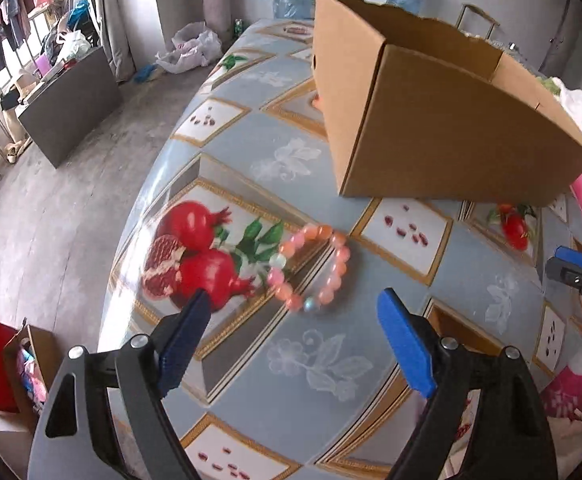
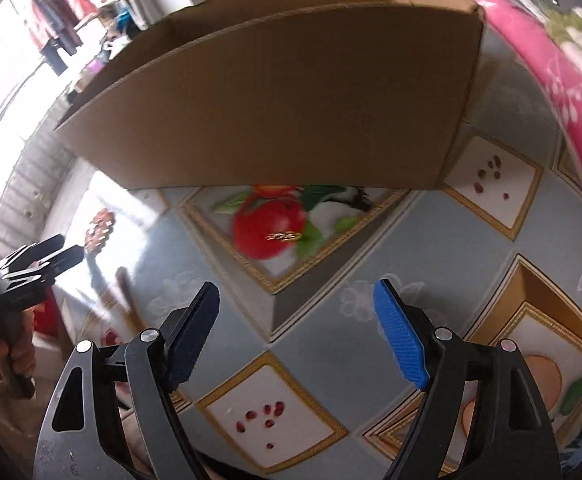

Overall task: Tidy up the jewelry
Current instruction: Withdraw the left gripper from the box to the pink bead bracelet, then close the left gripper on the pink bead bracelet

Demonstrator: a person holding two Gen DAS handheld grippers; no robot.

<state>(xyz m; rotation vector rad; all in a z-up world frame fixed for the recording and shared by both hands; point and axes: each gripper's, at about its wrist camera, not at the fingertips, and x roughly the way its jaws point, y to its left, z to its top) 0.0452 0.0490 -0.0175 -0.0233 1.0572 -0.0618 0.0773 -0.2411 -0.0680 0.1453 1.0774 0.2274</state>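
Two views: the left wrist looks across the desk's left end and the floor; the right wrist looks at the box's near wall and the desk's right side.
Desk [image 1: 371,392]: covered by a blue-grey cloth printed with pomegranates, seeds and gold frames; only the left wrist view shows its rounded left edge with concrete floor beyond.
Cardboard box [image 1: 443,128]: open-topped, standing on the desk behind both pieces of jewelry; the left wrist view shows two outer walls and part of the inside, the right wrist view mostly one broad wall.
Pink fabric [image 2: 551,92]: along the desk's right edge, large in the right wrist view, a sliver in the other.
Left gripper [image 1: 295,308]: spread wide, nothing between the fingers, hanging above the cloth; the right wrist view shows it from the side at the left border, with the hand holding it.
Right gripper [image 2: 297,304]: spread wide, empty, above the cloth; only its tip enters the left wrist view at the right border.
Beaded bracelet [image 1: 311,268]: pink and orange beads, lying on the cloth just ahead of the left gripper, beside a printed pomegranate; a distant blur in the right wrist view.
Gold chain piece [image 2: 284,236]: small, lying on a printed red fruit ahead of the right gripper, near the box wall; not made out in the left wrist view.
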